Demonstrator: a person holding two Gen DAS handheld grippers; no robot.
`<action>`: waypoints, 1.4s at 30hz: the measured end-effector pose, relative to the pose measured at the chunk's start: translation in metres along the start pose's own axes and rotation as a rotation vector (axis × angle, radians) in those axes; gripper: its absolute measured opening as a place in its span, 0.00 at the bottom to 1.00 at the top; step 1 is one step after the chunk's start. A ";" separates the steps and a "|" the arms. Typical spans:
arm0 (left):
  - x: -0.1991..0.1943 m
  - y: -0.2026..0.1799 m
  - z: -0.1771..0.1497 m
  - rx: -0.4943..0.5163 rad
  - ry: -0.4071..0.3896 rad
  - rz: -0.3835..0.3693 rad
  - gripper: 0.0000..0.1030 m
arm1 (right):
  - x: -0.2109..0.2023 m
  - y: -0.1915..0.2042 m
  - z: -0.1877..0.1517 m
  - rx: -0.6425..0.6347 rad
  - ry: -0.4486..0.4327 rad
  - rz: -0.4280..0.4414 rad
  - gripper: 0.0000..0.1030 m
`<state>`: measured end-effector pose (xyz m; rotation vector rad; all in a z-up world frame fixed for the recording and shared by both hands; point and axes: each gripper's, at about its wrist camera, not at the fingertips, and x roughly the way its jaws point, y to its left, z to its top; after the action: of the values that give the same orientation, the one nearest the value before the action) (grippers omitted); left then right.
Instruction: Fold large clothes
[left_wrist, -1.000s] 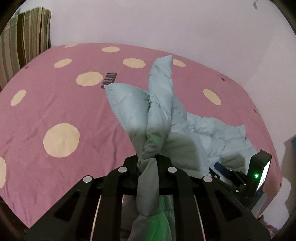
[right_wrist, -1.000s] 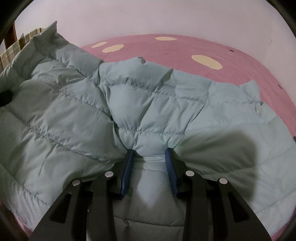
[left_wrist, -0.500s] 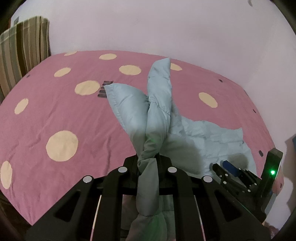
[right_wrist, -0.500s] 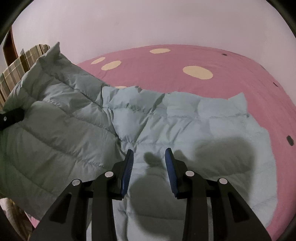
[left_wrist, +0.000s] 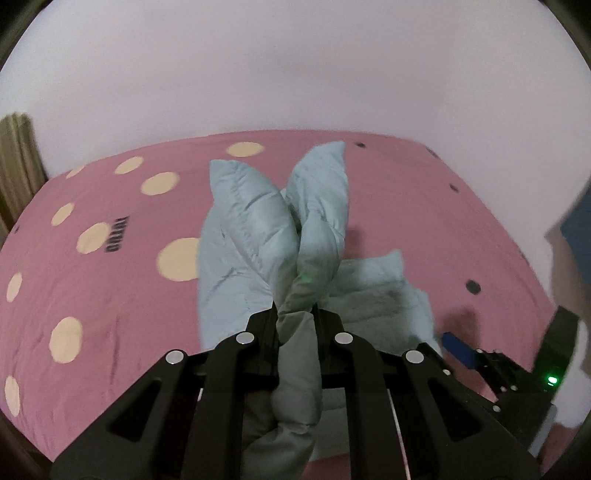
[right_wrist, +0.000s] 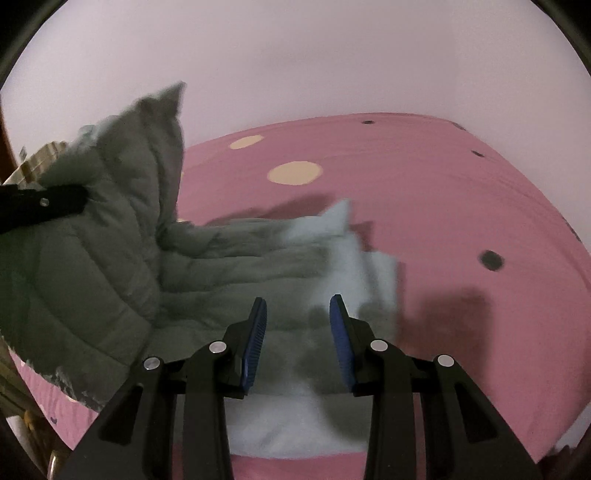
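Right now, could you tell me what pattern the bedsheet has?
The bedsheet is pink with cream polka dots, seen best in the left wrist view.

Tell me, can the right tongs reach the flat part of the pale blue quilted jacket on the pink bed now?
Probably yes: the right tongs stand open and empty, directly over the pale blue quilted jacket, nothing between.

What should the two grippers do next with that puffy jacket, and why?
Probably the left gripper should carry its pinched fold across and lay it on the jacket lying on the bed. The right gripper hangs open and empty above it.
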<state>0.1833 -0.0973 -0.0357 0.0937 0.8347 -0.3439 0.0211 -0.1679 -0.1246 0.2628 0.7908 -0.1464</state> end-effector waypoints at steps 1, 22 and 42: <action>0.006 -0.010 -0.001 0.014 0.007 -0.001 0.10 | -0.001 -0.009 -0.002 0.012 0.000 -0.008 0.35; 0.039 -0.112 -0.041 0.128 0.046 -0.116 0.56 | -0.010 -0.080 -0.016 0.154 0.035 -0.075 0.43; 0.039 0.088 -0.065 -0.202 -0.001 0.091 0.68 | 0.029 0.015 0.016 0.090 0.151 0.078 0.67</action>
<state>0.1908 -0.0104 -0.1127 -0.0566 0.8572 -0.1733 0.0560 -0.1595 -0.1321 0.3932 0.9240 -0.0890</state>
